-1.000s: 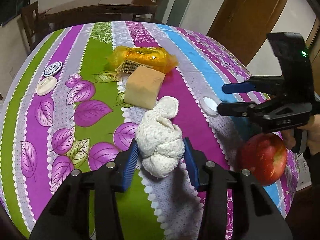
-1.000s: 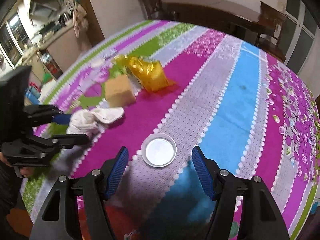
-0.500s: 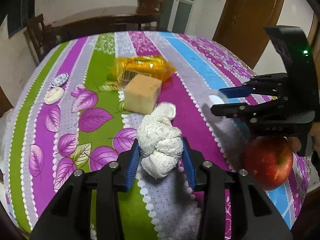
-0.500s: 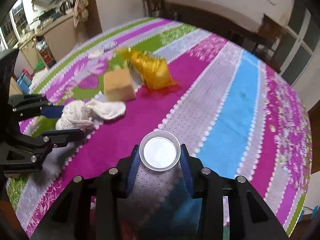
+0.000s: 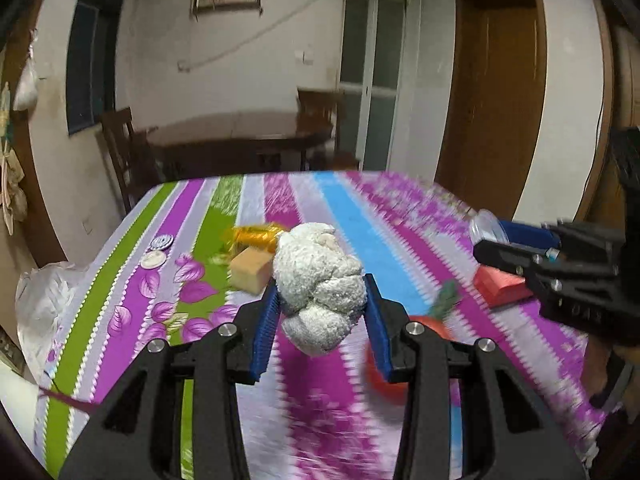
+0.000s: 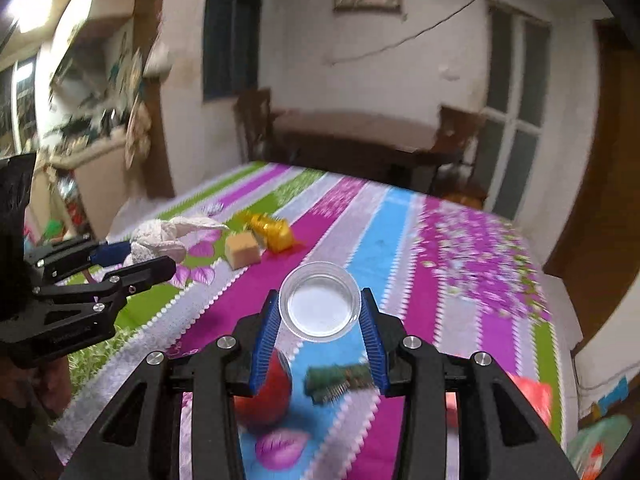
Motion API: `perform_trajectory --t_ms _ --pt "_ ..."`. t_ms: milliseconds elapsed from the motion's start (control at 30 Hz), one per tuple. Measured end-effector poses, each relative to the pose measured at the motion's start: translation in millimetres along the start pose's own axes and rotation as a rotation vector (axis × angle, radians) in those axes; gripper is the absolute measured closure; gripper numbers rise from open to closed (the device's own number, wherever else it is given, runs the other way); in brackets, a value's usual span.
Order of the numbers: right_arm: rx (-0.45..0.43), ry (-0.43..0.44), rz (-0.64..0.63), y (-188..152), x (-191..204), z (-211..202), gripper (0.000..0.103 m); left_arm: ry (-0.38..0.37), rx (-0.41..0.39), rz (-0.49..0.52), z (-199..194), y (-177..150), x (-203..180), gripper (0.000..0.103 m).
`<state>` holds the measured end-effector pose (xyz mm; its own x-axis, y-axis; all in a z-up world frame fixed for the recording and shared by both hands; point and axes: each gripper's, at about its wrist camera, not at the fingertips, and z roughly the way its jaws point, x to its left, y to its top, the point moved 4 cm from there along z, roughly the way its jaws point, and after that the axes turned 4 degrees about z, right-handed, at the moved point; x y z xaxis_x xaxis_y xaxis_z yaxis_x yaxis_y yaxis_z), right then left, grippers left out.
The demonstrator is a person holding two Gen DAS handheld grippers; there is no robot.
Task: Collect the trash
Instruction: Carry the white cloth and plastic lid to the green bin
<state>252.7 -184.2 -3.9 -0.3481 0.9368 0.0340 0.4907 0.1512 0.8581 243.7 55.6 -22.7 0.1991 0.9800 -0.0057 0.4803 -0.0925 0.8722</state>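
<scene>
My left gripper (image 5: 320, 320) is shut on a knotted white rag (image 5: 318, 284) and holds it above the striped tablecloth (image 5: 192, 304). The rag (image 6: 158, 240) and the left gripper (image 6: 132, 258) also show at the left of the right wrist view. My right gripper (image 6: 320, 328) is shut on a clear round plastic lid (image 6: 319, 306), lifted off the cloth. In the left wrist view the lid (image 5: 486, 230) sticks out of the right gripper (image 5: 492, 240). A yellow wrapper (image 5: 256, 234) and a tan sponge block (image 5: 250, 270) lie further back on the table.
A red apple (image 6: 266, 394) and a small green circuit board (image 6: 340, 378) lie under the right gripper. A red packet (image 5: 500, 286) sits at the right. Two round caps (image 5: 154, 258) lie near the left edge, beside a clear plastic bag (image 5: 40, 304). Chairs and a dark table stand behind.
Both grippers rose off the table and tilted up, carrying the rag and the lid. The right gripper went from open around the lid to shut on it.
</scene>
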Motion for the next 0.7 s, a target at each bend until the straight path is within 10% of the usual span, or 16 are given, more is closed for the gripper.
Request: perform_trajectory --t_ms 700 --pt "-0.186 -0.168 0.143 -68.8 -66.2 -185.8 0.062 -0.087 -0.137 0.066 -56.1 7.7 -149.4 0.064"
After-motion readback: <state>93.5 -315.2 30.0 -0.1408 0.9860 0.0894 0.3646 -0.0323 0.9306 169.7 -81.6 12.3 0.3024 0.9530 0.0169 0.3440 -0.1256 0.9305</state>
